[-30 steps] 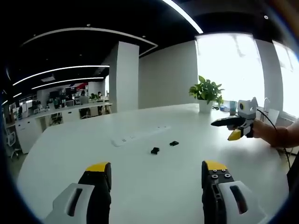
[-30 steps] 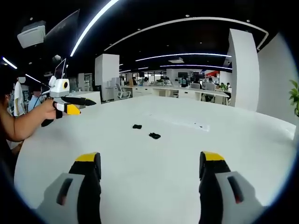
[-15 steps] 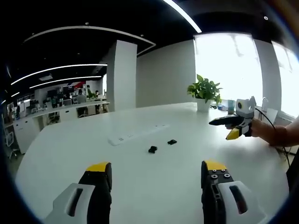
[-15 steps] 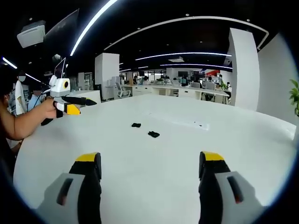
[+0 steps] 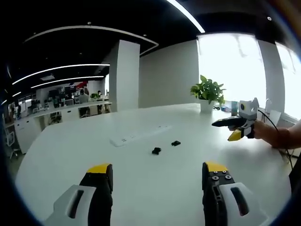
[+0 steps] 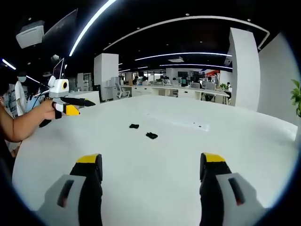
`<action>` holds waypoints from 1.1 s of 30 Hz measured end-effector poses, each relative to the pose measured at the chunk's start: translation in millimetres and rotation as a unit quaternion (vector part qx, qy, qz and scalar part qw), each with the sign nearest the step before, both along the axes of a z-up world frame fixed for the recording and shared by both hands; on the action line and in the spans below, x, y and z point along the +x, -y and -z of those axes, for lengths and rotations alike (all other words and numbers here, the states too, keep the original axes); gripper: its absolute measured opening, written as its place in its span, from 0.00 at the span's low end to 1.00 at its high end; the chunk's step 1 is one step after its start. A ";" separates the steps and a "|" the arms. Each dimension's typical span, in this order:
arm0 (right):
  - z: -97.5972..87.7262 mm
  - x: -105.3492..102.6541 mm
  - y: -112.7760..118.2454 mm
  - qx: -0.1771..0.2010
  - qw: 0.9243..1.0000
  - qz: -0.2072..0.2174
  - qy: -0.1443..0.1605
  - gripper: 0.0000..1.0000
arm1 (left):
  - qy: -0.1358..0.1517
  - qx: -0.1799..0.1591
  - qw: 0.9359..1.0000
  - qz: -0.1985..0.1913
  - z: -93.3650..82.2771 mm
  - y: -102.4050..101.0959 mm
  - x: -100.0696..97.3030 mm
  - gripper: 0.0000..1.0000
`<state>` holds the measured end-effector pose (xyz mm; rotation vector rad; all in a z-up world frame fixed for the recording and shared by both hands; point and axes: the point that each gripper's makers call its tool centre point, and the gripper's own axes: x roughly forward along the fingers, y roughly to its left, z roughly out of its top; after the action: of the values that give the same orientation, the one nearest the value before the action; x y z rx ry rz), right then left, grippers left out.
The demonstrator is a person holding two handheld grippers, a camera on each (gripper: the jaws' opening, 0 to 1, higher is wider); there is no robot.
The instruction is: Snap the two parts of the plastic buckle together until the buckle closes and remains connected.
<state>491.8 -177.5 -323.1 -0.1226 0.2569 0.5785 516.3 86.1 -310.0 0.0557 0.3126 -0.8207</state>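
Two buckle parts (image 5: 156,151) (image 5: 176,143), one power strip (image 5: 140,136), one potted plant (image 5: 208,94), two grippers (image 5: 154,172) (image 6: 146,162)

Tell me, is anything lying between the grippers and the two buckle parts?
Nothing visible. Bare white table lies between the open left gripper and both buckle parts, and likewise before the open right gripper.

Open-plan office, rows of desks (image 6: 188,92), ceiling light strips (image 6: 188,54), white meeting table (image 5: 155,179)

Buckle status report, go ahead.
Left gripper open, right gripper open, both above the table. Buckle halves lie apart, untouched. Nothing in the way.
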 end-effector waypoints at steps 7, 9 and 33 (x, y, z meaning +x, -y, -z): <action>0.2 3.9 -4.7 0.001 1.000 -0.004 0.000 0.86 | 0.000 0.002 1.000 0.001 0.2 3.4 2.3 0.79; 1.6 4.2 -5.2 0.003 1.000 -0.004 -0.001 0.86 | -0.001 0.003 1.000 0.000 1.5 2.3 2.7 0.79; 3.6 13.4 -2.6 -0.005 1.000 -0.004 -0.003 0.86 | -0.012 -0.009 1.000 0.001 2.7 9.5 16.3 0.76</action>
<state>505.2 -174.9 -326.7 -0.1313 0.2647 0.5856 532.5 76.6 -312.7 0.0286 0.3273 -0.8261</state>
